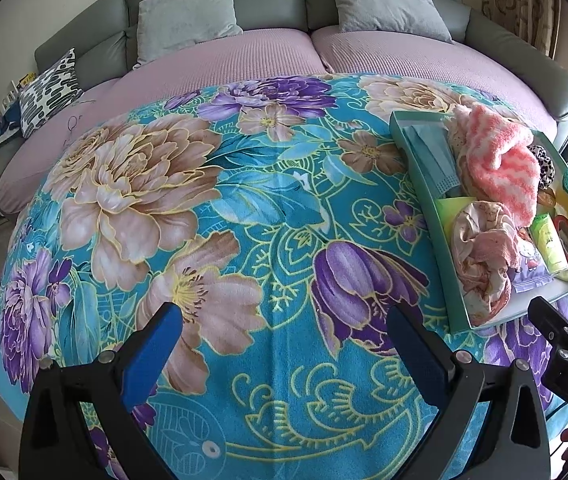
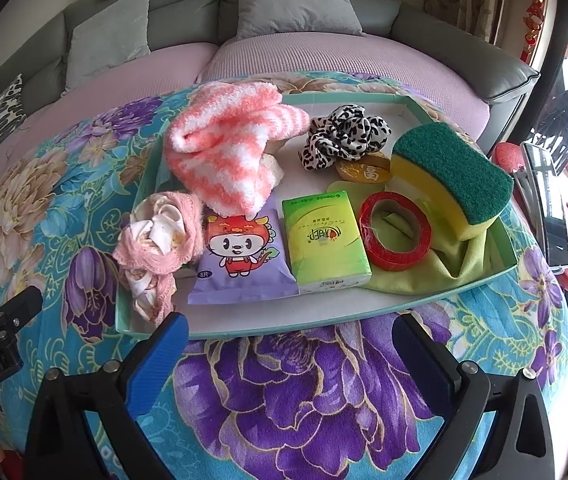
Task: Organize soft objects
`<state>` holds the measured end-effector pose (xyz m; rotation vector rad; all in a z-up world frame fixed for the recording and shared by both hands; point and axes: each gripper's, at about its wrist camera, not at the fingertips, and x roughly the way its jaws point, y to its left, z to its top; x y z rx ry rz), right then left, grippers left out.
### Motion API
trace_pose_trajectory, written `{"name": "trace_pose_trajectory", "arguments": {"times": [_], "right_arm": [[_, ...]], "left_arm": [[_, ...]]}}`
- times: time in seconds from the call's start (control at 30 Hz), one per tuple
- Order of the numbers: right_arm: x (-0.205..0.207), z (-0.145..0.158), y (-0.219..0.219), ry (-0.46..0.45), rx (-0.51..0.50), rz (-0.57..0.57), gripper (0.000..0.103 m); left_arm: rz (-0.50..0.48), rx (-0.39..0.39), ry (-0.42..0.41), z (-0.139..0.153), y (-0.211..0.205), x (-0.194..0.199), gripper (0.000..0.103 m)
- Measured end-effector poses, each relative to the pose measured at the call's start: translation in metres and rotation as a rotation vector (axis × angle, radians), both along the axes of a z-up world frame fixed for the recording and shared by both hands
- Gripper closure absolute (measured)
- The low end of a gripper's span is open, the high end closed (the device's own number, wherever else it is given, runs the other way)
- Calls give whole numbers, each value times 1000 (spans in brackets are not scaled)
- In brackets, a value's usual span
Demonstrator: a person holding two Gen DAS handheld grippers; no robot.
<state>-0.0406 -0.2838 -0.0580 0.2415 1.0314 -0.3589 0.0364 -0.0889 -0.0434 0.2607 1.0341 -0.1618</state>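
Here, in the left wrist view, the left tongs (image 1: 284,344) stand wide open with nothing between their blue pads, hovering over a plush turquoise blanket printed with large purple and beige flowers (image 1: 211,208). The landmark is the shallow mint-green cardboard tray (image 1: 424,184), which lies on the blanket well to the right of these tongs. Inside it, against its left wall, lies a folded pale-blue pleated face mask (image 1: 430,156); just right of that a fluffy pink-and-white striped sock (image 1: 500,160) bulges above the rim, and at the tray's near left corner sits a crumpled pink-and-cream fabric bundle (image 1: 484,256).

In the right wrist view, the right tongs (image 2: 290,354) are likewise spread apart and empty, just short of the tray's (image 2: 284,330) near edge. The striped sock (image 2: 223,152) fills the far left of the tray, partly over its rim; the pink bundle (image 2: 155,240) spills over the near left corner. A black-and-white leopard-print scrunchie (image 2: 344,136) rests at the far middle, a yellow sponge with a green scouring top (image 2: 456,184) at the right, on a lime-green cloth (image 2: 436,264). Between them lie a purple cartoon wipes packet (image 2: 243,256), a green tissue pack (image 2: 324,236) and a red tape ring (image 2: 396,232).

The sock looks light, limp and compressible; a pinch at its thick folded middle should hold best. The scrunchie is springy, the sponge squashy yet firm on top, the packets slick.
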Motion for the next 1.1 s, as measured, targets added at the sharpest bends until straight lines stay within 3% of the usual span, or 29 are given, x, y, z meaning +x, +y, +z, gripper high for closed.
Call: {"name": "trace_pose_trajectory", "arguments": {"times": [1.1], "right_arm": [[2, -3, 1, 15, -1, 10, 0]], "left_arm": [[9, -5, 29, -5, 2, 2, 1]]}}
